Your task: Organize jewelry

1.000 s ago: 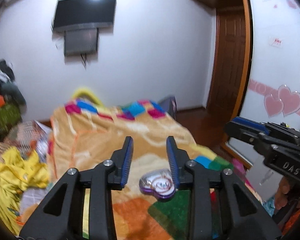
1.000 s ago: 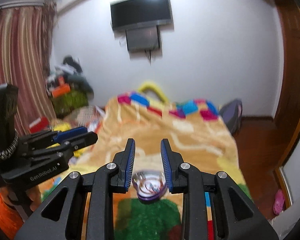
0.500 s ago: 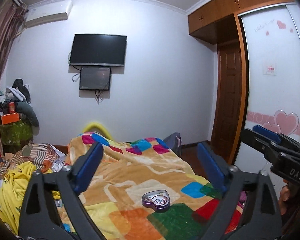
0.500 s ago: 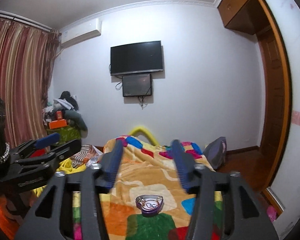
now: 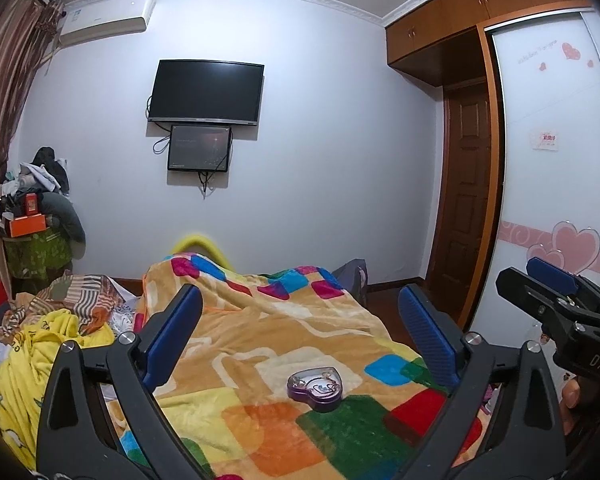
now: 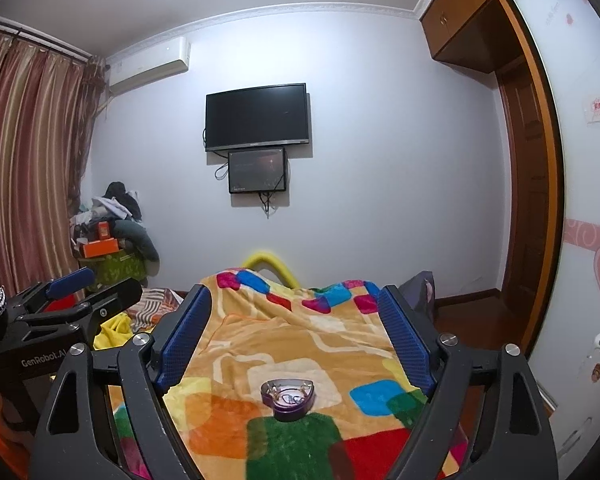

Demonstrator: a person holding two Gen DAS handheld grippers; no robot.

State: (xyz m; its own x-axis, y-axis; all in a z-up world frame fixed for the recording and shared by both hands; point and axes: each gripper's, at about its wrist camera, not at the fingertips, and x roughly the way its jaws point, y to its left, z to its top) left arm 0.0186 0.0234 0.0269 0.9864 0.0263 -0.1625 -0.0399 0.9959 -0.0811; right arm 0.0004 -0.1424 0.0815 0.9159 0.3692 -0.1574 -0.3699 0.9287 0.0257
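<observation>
While resting on the patchwork blanket (image 5: 260, 344), closed and untouched: purple heart-shaped box (image 5: 315, 385).
Clear lid, thin chains and trinkets visible inside, on the edge of a green square; left gripper (image 5: 304, 336) and right gripper (image 6: 296, 334) spread wide, jaws just opened, nothing between them.

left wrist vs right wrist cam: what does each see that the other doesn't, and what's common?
Left wrist only: the yellow cloth heaped left of the bed, and the right gripper entering at right.
Right wrist only: the full striped curtain, and the left gripper entering at left.
Both: the purple heart-shaped box lying untouched on the patchwork blanket, the wall TV, and open jaws.
</observation>
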